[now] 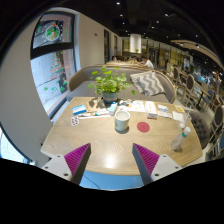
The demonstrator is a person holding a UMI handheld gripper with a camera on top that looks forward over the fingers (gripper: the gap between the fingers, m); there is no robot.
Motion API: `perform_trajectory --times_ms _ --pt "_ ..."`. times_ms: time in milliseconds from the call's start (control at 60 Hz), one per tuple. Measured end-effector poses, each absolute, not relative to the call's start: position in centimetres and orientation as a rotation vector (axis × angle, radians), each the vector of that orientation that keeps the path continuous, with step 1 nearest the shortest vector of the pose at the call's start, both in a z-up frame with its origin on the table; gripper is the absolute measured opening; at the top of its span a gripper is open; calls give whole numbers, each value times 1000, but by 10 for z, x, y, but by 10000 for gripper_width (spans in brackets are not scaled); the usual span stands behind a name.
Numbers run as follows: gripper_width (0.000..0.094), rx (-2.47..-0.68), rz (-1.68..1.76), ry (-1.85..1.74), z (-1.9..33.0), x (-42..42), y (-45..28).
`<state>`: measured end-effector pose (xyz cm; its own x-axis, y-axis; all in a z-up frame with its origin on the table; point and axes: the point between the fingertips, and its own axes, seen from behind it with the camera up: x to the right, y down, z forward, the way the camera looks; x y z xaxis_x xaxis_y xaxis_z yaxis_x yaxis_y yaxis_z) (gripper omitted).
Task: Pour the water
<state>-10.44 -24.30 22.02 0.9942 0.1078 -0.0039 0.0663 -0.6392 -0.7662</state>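
Jaws held wide apart and empty, pink pads [76,157] aimed over the wooden surface [100,150], which looks like an approach. Beyond them at centre stands a pale cylindrical cup [122,121], a leafy potted plant [109,85] behind; rightward, a clear bottle [185,129].

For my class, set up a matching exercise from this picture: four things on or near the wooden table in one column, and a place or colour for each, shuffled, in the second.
Column one:
1. potted plant
2. white cup
3. red coaster
4. hand-held gripper fingers

Column two:
A. flat on the wooden table, beside the cup
B. nearest the camera, apart, with pink pads
C. at the table's far side, green leaves
D. mid-table, ahead of the fingers

Pairs: 1-C, 2-D, 3-A, 4-B
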Motion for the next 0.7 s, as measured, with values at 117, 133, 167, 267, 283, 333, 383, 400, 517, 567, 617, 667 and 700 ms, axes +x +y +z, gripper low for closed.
perform_trajectory --times_ms 117,133,167,267,283,333,383,400,517,567,617,667,700 --pt "856 -2275 62 -86 207 -67 -242" --pt "854 -2276 61 -83 204 -59 -242" --pt "855 -2276 58 -77 199 -44 -242" --pt "855 -2257 43 -58 185 1 -245" --pt "854 -2253 40 -56 182 10 -245" --pt "855 -2244 25 -51 172 35 -248" --pt "855 -2236 8 -44 162 63 -250" --pt "856 -2232 4 -40 159 72 -250" --pt "855 -2215 -21 -10 131 134 -251" --pt "854 -2207 -30 4 119 160 -248" --pt "855 -2192 -37 18 110 184 -242" --pt "853 -2173 -46 35 101 207 -233" --pt "854 -2157 -48 44 96 220 -225"
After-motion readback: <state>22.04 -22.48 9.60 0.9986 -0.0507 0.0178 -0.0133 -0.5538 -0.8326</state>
